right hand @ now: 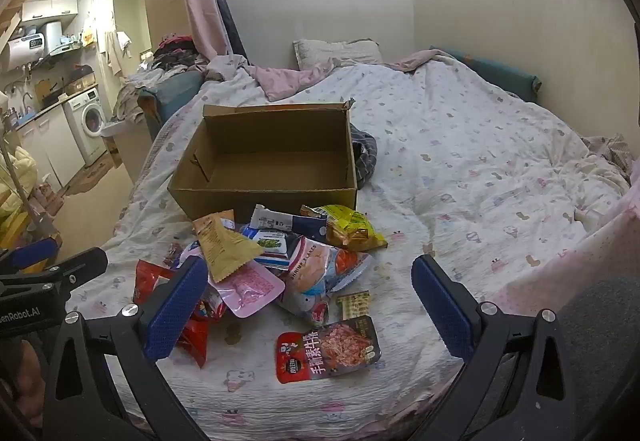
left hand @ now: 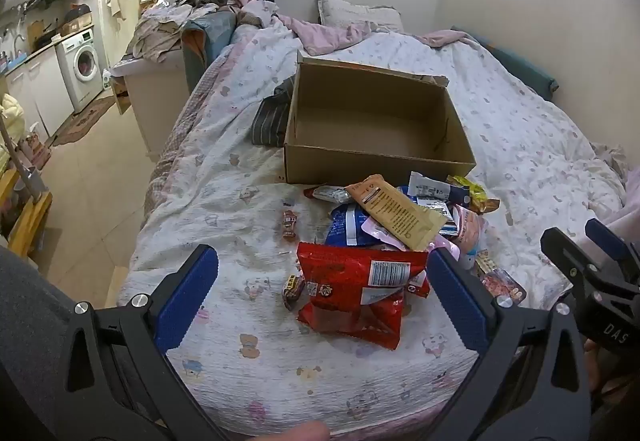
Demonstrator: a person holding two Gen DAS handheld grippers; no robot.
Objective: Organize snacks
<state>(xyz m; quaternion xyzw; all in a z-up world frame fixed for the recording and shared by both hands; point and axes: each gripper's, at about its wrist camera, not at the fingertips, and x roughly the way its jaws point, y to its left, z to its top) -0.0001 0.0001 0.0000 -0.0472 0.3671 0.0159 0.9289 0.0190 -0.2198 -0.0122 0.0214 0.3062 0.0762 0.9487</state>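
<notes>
Left wrist view shows the bed (left hand: pixel 500 129), then the open cardboard box (left hand: pixel 372 129) with the snack pile (left hand: pixel 400 225) just before it, a red bag (left hand: pixel 356 293) nearest — left gripper (left hand: pixel 324 297) spread wide, holding nothing. Right wrist view alone shows a beef-strip packet (right hand: pixel 328 351) lying apart — right gripper (right hand: pixel 306 301) equally wide, empty.

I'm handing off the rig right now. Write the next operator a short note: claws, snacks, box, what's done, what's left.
Left claw: open, empty, over the red bag.
Right claw: open, empty, over the shrimp flakes bag.
Cardboard box: open and empty on the bed, just behind the snack pile.
Red jerky pouch lies apart, nearest the right claw.
Done: nothing boxed yet.
Left: every snack into the box.
</notes>
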